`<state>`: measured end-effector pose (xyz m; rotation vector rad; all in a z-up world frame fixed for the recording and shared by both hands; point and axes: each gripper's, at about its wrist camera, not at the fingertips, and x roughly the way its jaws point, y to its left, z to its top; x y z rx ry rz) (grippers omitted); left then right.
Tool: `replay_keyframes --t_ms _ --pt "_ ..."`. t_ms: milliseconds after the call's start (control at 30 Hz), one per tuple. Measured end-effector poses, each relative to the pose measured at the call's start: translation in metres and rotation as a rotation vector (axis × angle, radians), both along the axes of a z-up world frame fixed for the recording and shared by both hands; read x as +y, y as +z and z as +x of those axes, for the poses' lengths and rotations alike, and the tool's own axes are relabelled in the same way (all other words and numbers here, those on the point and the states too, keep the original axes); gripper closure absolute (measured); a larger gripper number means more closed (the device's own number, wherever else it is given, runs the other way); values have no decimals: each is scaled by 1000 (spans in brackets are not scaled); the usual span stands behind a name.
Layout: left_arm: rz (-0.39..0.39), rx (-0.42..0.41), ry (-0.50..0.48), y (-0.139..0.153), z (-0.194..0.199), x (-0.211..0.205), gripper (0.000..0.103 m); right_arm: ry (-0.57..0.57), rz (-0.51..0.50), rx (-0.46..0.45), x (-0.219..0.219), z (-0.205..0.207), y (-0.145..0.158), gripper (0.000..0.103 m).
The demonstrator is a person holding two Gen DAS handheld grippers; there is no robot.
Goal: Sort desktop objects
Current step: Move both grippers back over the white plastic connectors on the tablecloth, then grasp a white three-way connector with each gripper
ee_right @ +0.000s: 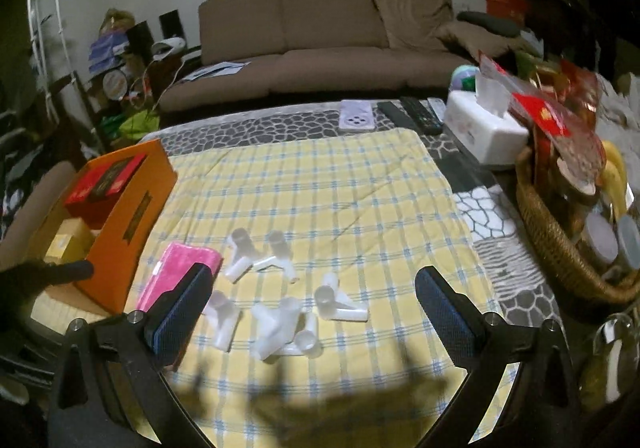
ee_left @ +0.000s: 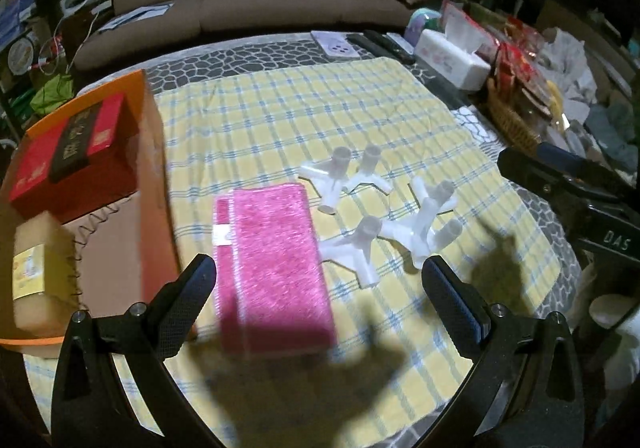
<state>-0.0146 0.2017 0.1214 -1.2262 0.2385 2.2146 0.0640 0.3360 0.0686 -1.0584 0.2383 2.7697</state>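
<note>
A pink fuzzy packet [ee_left: 276, 268] [ee_right: 176, 274] lies flat on the yellow checked cloth [ee_left: 320, 116] [ee_right: 320, 184]. Right of it sit several white plastic pipe connectors [ee_left: 400, 216] [ee_right: 280, 296] in a loose cluster. An orange box [ee_left: 152, 152] [ee_right: 128, 216] at the left holds a red box [ee_left: 76, 160] [ee_right: 104, 180] and a tan carton [ee_left: 40, 272]. My left gripper [ee_left: 320, 280] is open, hovering just above the packet's near end, holding nothing. My right gripper [ee_right: 314, 294] is open above the connectors, with nothing between its fingers.
A white tissue box [ee_left: 452, 56] [ee_right: 484, 128], remote controls [ee_right: 412, 114] and a wicker basket [ee_right: 560, 248] of snacks crowd the right side. The right gripper's black body [ee_left: 580, 192] shows at the right of the left wrist view. A brown sofa [ee_right: 332, 36] stands behind the table.
</note>
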Motion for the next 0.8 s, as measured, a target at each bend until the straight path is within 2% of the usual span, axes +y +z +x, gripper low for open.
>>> replay_keyframes --t_ms 233,333,400,467,600,700,800 --pt "-36 10 -3 -23 -2 24 0 -27 -15 -30 15 -7 -20 1" --pt "-67 27 -14 -33 -2 36 0 -27 2 -55 17 -12 -29 12" --pt "-79 33 -25 -39 -1 42 1 -28 2 -74 21 -16 -37 29" --pt "-88 40 -34 -44 -2 46 6 -24 -19 -90 25 -21 -46 38" --pt "-91 49 -46 -51 -3 52 11 4 -46 -101 26 -28 -58 41" --pt "-89 57 -54 -54 -5 56 21 32 -35 -107 20 -34 -62 42" --pt "-89 55 -53 -59 -10 59 24 44 -38 -120 18 -40 -69 46"
